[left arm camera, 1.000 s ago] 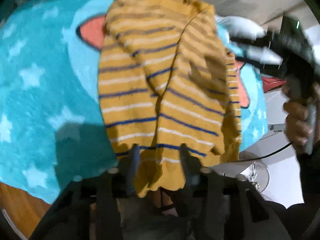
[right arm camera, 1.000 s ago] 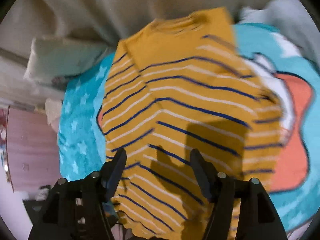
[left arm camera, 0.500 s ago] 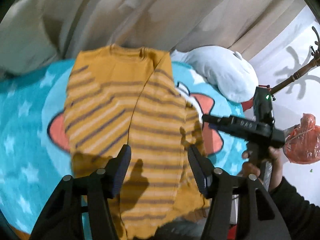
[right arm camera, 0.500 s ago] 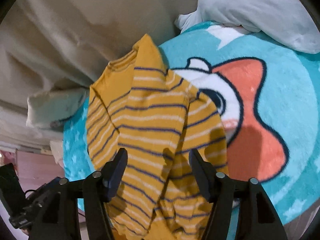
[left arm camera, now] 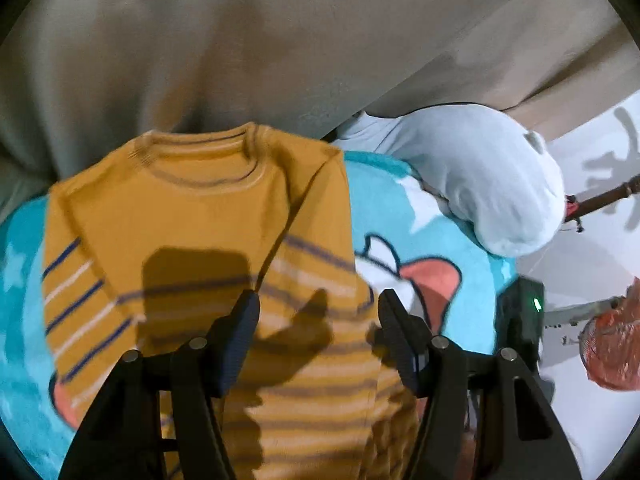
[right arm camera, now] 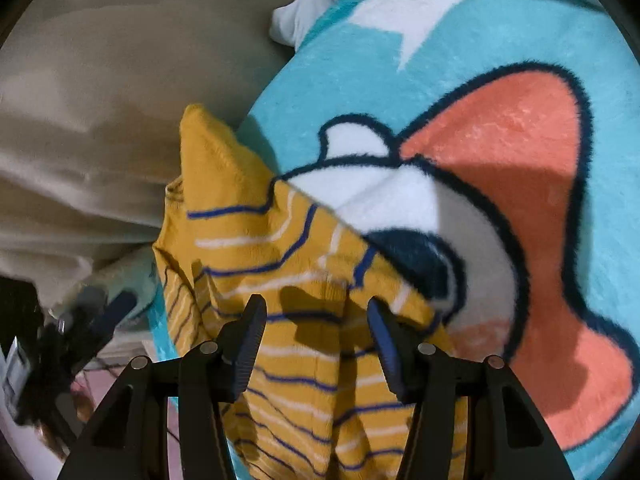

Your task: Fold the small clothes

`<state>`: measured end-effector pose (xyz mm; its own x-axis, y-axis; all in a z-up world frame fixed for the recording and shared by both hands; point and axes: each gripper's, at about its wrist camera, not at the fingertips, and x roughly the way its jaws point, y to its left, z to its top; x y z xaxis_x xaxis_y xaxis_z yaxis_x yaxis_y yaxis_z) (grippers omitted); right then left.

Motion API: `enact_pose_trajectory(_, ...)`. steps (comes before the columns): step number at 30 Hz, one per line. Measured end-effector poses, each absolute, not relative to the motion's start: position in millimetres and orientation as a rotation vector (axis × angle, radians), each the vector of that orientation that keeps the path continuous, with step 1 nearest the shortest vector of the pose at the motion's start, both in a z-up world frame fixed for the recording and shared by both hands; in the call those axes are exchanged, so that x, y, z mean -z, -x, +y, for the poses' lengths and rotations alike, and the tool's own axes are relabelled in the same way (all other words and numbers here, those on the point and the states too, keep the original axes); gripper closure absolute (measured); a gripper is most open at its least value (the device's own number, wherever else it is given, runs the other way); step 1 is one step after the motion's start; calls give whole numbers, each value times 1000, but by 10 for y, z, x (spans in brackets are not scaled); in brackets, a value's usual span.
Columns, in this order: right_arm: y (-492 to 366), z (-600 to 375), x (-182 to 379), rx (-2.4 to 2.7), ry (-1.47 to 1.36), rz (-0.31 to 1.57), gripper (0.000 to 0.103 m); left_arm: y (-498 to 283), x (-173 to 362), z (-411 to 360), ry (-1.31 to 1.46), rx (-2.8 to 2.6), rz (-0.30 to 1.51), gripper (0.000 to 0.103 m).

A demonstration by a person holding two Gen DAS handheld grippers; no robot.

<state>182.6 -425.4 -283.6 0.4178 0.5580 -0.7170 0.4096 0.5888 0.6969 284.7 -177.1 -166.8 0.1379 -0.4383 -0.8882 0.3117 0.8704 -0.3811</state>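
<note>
**Striped sweater lies on the turquoise blanket, collar pointing away**

Left wrist view: the mustard sweater (left arm camera: 208, 248) lies flat on a turquoise cartoon blanket (left arm camera: 452, 240), its long axis running from the ribbed collar at the far end toward the camera. The upper chest is plain mustard; below come navy and white stripes. One sleeve is folded inward over the body along a diagonal edge. The left gripper (left arm camera: 316, 336) hovers over the striped part, fingers spread and nothing pinched. A pale pillow (left arm camera: 480, 176) sits at the blanket's far right edge.

Right wrist view: the sweater (right arm camera: 256, 248) lies along the blanket's (right arm camera: 500, 40) left side, a mustard shoulder corner pointing away, its cloth rumpled into lengthwise ridges. The right gripper (right arm camera: 316, 332) is above a raised fold, fingers closing but not yet pressing the cloth.
</note>
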Motion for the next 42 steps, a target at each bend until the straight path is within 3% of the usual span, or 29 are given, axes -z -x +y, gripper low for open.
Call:
enact_pose_trajectory(3,-1884,-4333,2934,-102,-1065,1176,66,-3102,1891,-1963,84,514,1350,42)
enact_pose_trajectory(7,-1927,-4371,3048,-109,-1114,1193,79,-3371,2136,-2183,69,534,1381,43)
enact_pose_trajectory(8,-1936,-4374,3050,-125,-1118,1189,85,-3397,2167,-2215,66,538,1383,47)
enact_pose_trajectory(10,-1933,-4403,3034,-135,-1121,1182,89,-3438,2237,-2252,74,557,1403,91)
enact_pose_trajectory(18,-1707,-4883,2897,-175,-1227,1063,92,-3597,1884,-2234,302,701,1333,97)
enact_pose_trajectory(26,-1838,-4991,3154,-125,-1223,1117,90,-3703,2300,-2699,77,584,1400,96)
enact_pose_trajectory(29,-1827,-4989,3125,-135,-1212,1133,87,-3454,2090,-2442,30,571,1328,83)
enact_pose_trajectory(31,-1825,-4936,2927,-157,-1144,1119,66,-3227,1875,-2129,33,526,1267,56)
enact_pose_trajectory(32,-1794,-4895,2817,-156,-1096,1118,43,-3068,1744,-1923,34,498,1226,52)
enact_pose_trajectory(33,-1735,-4832,2665,-153,-1029,1109,36,-2905,1637,-1718,35,472,1194,49)
enact_pose_trajectory(42,-1267,-4198,1942,-153,-642,1134,36,-1529,1296,153,110,144,1161,44)
